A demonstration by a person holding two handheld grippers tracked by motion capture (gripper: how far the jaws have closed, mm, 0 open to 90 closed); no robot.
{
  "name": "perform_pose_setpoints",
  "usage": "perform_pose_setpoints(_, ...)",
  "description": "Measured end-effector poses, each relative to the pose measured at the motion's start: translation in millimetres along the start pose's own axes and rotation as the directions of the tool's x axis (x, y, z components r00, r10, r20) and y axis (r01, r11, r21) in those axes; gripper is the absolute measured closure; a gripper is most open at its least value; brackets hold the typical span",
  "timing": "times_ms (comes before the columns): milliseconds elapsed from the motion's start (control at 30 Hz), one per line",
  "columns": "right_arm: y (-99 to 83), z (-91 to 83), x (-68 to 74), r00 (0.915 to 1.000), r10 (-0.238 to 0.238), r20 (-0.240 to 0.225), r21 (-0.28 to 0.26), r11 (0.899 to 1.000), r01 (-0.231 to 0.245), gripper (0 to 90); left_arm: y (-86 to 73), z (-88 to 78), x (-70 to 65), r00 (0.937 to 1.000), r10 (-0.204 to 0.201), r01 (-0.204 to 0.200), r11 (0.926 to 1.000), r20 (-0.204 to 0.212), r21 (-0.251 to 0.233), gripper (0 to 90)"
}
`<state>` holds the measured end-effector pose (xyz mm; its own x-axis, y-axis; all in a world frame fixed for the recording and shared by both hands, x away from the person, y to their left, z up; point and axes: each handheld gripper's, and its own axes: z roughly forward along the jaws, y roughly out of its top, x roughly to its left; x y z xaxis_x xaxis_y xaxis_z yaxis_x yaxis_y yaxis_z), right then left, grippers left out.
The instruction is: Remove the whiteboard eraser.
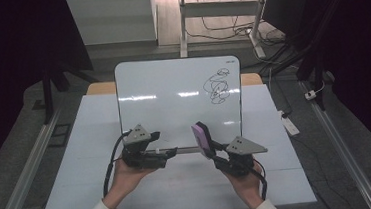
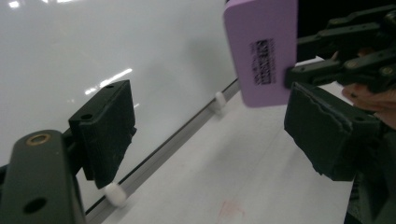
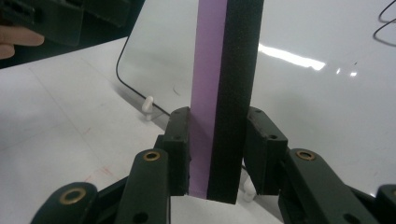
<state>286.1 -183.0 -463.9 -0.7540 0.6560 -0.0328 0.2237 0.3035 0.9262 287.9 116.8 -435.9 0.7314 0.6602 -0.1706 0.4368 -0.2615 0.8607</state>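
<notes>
The right gripper, jaws clamped on the upright purple-and-black eraser near the whiteboard's bottom edge, shows its felt side, while the high view shows the scribble and the left gripper, jaws apart, empty.

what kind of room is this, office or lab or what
Probably a lab or workshop set up for recording, not a home. A white table stands on grey floor between metal rails, loose cables trail under a desk frame behind, and a small whiteboard is propped on the table.
</notes>
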Motion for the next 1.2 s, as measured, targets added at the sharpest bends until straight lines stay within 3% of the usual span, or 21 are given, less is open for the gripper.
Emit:
perform_pose_setpoints(467, -1.9, 9.8, 13.5, 0.9979, -0.038, -0.052, 0.004, 0.999, 0.038, 64.1, 12.2, 21.2, -12.7, 0.9983, 0.013, -0.014, 0.9998, 0.057, 0.013, 17.9)
perform_pose_setpoints(867, -4.8, 13.4, 17.6, 0.9906, -0.087, -0.106, -0.015, 0.996, 0.086, 64.1, 15.0, 32.1, -8.6, 0.9922, -0.023, 0.021, 0.9996, 0.123, 0.019, 21.2)
perform_pose_setpoints(1133, -5.3, 14.6, 19.7, 0.9824, -0.131, -0.133, -0.020, 0.991, 0.129, 64.1, 15.4, 36.2, -7.0, 0.9850, -0.039, 0.034, 0.9990, 0.168, 0.028, 30.4)
perform_pose_setpoints(1200, -5.0, 14.5, 20.0, 0.9791, -0.147, -0.141, -0.018, 0.989, 0.146, 64.1, 15.3, 36.7, -7.3, 0.9853, -0.037, 0.032, 0.9990, 0.167, 0.030, 37.3)
